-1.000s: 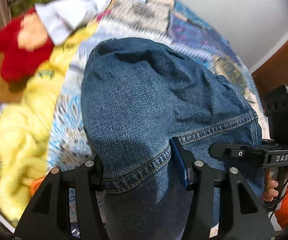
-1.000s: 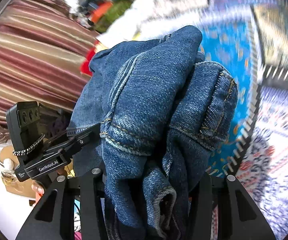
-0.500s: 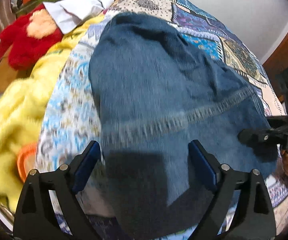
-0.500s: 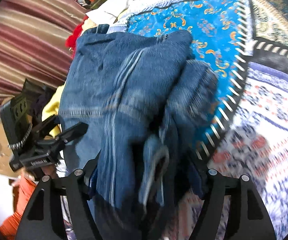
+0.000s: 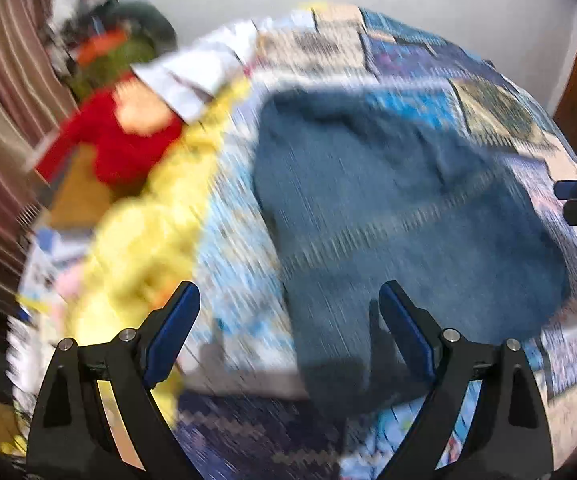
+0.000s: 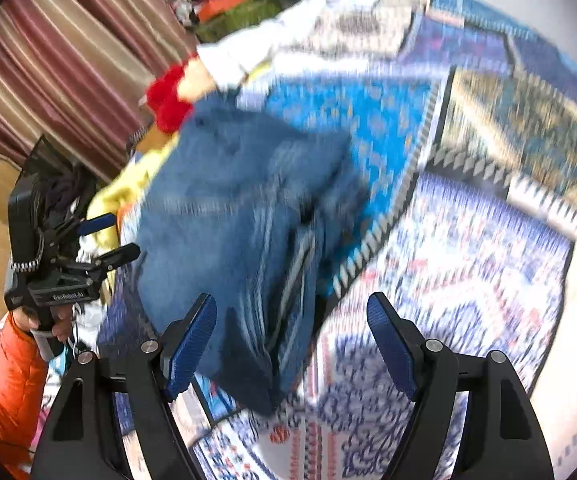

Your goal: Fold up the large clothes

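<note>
Folded denim jeans lie lumpy on patterned quilt — left gripper agape, right gripper opening, both empty.

— Where are the jeans?
— On the bedspread, folded. A blanket lies left of them.
— And behind the blanket?
— A soft toy, a shirt just past it, curtains further left.

Motion blur smears the jeans and patchwork bedspread.
</note>
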Action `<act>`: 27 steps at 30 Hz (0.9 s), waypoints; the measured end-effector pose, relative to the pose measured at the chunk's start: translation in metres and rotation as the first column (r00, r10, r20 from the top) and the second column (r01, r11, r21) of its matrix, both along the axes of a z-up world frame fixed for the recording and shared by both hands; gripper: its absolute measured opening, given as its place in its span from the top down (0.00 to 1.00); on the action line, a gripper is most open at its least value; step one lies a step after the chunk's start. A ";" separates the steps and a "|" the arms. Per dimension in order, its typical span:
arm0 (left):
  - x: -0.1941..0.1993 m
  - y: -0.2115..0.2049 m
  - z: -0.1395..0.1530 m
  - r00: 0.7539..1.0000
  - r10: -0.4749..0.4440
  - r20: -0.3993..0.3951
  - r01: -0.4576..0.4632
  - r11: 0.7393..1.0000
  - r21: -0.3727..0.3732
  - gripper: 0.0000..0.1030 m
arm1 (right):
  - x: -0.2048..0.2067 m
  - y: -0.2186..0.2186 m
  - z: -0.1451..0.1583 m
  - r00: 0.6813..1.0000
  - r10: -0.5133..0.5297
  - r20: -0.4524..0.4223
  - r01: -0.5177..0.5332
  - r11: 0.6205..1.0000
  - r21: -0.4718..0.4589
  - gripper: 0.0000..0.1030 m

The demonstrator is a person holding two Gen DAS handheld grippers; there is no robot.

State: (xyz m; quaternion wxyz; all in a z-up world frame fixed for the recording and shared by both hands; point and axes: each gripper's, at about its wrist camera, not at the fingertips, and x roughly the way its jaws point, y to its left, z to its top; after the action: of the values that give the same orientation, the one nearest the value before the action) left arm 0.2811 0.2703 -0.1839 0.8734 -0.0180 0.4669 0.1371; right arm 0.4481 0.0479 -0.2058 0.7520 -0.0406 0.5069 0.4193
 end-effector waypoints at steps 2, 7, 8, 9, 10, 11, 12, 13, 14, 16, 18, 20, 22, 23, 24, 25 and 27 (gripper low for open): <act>0.020 0.010 0.009 1.000 0.020 0.020 -0.020 1.000 0.008 0.11 | 0.009 0.008 0.009 0.999 -0.027 0.024 0.026 0.999 0.021 0.26; 0.073 0.032 0.014 0.997 0.063 0.039 -0.063 0.998 0.002 0.11 | 0.035 0.057 0.015 0.997 -0.052 0.054 0.049 0.998 0.047 0.26; 0.086 0.037 0.011 0.997 0.071 0.041 -0.071 0.997 -0.014 0.11 | 0.039 0.069 0.012 0.998 -0.039 0.053 0.037 0.998 0.047 0.26; 0.094 0.040 0.009 0.996 0.079 0.039 -0.078 0.997 -0.029 0.11 | 0.042 0.080 0.008 0.998 -0.023 0.050 0.021 0.999 0.042 0.26; 0.102 0.042 0.006 0.996 0.083 0.037 -0.081 0.996 -0.046 0.11 | 0.044 0.092 0.004 0.999 -0.010 0.048 0.008 0.999 0.033 0.26; 0.111 0.044 0.002 0.996 0.083 0.034 -0.081 0.995 -0.063 0.11 | 0.045 0.096 0.001 0.999 0.000 0.048 -0.001 1.000 0.024 0.26; 0.121 0.046 -0.003 0.996 0.081 0.027 -0.079 0.994 -0.076 0.11 | 0.048 0.104 -0.006 0.999 0.011 0.047 -0.011 1.000 0.012 0.26; 0.129 0.048 -0.009 0.996 0.083 0.017 -0.082 0.993 -0.082 0.11 | 0.051 0.109 -0.014 0.999 0.019 0.047 -0.019 1.000 -0.002 0.26; 0.138 0.051 -0.017 0.996 0.089 0.003 -0.089 0.992 -0.088 0.11 | 0.053 0.113 -0.022 0.998 0.026 0.051 -0.025 0.999 -0.023 0.26; 0.147 0.053 -0.029 0.994 0.103 -0.022 -0.104 0.990 -0.091 0.10 | 0.060 0.120 -0.036 0.997 0.034 0.064 -0.028 0.996 -0.086 0.26; 0.152 0.057 -0.040 0.993 0.115 -0.038 -0.119 0.987 -0.111 0.09 | 0.070 0.118 -0.049 0.996 0.032 0.080 -0.021 0.990 -0.137 0.26; 0.152 0.062 -0.047 0.991 0.123 -0.050 -0.129 0.981 -0.147 0.09 | 0.078 0.107 -0.055 0.997 0.020 0.068 -0.011 0.991 -0.133 0.26; 0.147 0.064 -0.045 0.991 0.127 -0.034 -0.131 0.977 -0.170 0.09 | 0.082 0.095 -0.058 0.999 -0.005 0.033 0.009 0.993 -0.114 0.26; 0.144 0.063 -0.042 0.991 0.129 -0.027 -0.131 0.977 -0.169 0.10 | 0.082 0.089 -0.056 1.000 -0.020 0.023 0.022 0.994 -0.103 0.26; 0.139 0.060 -0.038 0.991 0.128 -0.023 -0.130 0.979 -0.155 0.10 | 0.079 0.080 -0.052 0.999 -0.045 0.023 0.047 0.995 -0.093 0.26; 0.135 0.057 -0.033 0.992 0.126 -0.020 -0.127 0.982 -0.140 0.10 | 0.076 0.074 -0.047 0.998 -0.059 0.039 0.062 0.994 -0.094 0.26; 0.123 0.051 -0.021 0.993 0.120 -0.010 -0.120 0.987 -0.105 0.13 | 0.065 0.063 -0.033 0.994 -0.074 0.086 0.082 0.993 -0.090 0.26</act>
State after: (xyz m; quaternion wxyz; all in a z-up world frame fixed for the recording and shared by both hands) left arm 0.4043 0.3208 -0.2044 0.8606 -0.0918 0.4731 0.1647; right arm 0.5128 0.1107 -0.2390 0.7855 -0.0732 0.4955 0.3635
